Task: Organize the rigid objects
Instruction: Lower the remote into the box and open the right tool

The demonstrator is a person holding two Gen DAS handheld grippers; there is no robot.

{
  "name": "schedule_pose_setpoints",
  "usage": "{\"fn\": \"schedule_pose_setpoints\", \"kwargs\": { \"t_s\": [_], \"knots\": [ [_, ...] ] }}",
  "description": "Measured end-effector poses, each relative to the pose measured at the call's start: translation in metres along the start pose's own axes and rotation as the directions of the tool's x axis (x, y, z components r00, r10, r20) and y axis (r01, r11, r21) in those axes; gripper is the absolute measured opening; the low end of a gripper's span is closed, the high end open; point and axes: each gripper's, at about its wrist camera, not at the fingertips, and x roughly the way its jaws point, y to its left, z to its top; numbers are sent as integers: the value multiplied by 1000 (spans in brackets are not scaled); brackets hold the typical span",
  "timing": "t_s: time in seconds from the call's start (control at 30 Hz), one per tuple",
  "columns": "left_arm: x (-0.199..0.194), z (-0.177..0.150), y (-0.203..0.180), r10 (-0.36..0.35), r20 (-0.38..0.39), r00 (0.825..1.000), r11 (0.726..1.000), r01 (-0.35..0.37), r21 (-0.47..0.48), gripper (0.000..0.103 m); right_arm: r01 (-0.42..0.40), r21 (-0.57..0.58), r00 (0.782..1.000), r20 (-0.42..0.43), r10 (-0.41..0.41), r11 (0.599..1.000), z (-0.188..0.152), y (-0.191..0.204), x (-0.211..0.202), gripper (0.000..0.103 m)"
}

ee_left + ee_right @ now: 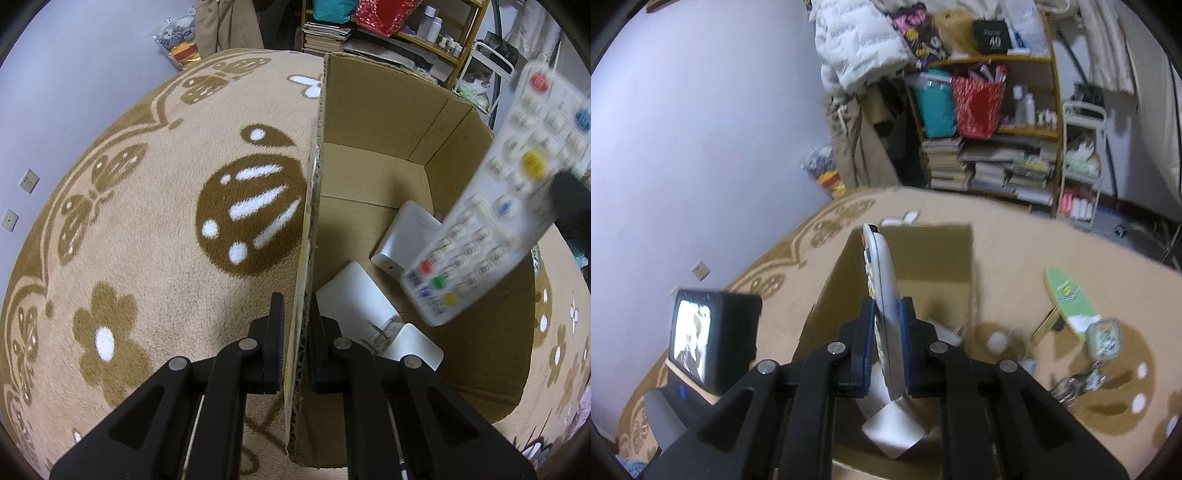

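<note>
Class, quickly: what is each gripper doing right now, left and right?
Left gripper: shut on the cardboard box wall.
Right gripper: shut on the white remote control, held above the box.

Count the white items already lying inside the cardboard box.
2: a white device leaning on the box's far-right wall, and a flat white one near the left gripper. More may be hidden.

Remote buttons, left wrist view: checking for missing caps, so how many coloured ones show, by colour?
On the remote:
Red: 2
Yellow: 2
Blue: 2
Green: 1
Total: 7
Blurred; the gripper may hide others.
</note>
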Motion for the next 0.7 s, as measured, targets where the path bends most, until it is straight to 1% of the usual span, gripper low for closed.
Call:
{"fn": "schedule_pose_setpoints", "kwargs": {
  "t_s": [0.13,0.17,0.2,0.3,0.53,0.57,0.63,0.7],
  "knots": [
    [1,0,0,1,-1,1000,1000,-1,2,10,-21,42,998,-50,23,999,-10,-8,12,15],
    [1,0,1,1,1,1000,1000,-1,2,10,-25,48,998,-56,28,999,-10,-10,15,12],
    [1,0,1,2,-1,1000,1000,-2,1,10,-36,54,998,-56,39,998,-11,-13,16,12],
    [1,0,1,-4,-1,1000,1000,4,0,10,-9,44,999,-39,11,999,-10,-14,15,12],
    [-3,0,0,5,2,1000,1000,-5,4,10,-26,64,999,-44,29,998,-8,-21,12,13],
    [-3,0,0,5,2,1000,1000,-5,4,10,-28,67,999,-42,31,997,-8,-22,10,15],
    [-2,0,0,6,1,1000,1000,-6,5,10,-16,74,999,-40,19,997,-8,-25,7,26],
    [-1,0,0,6,1,1000,1000,-6,5,10,-21,96,1000,-16,23,995,-9,-31,3,51]
  ]
}}
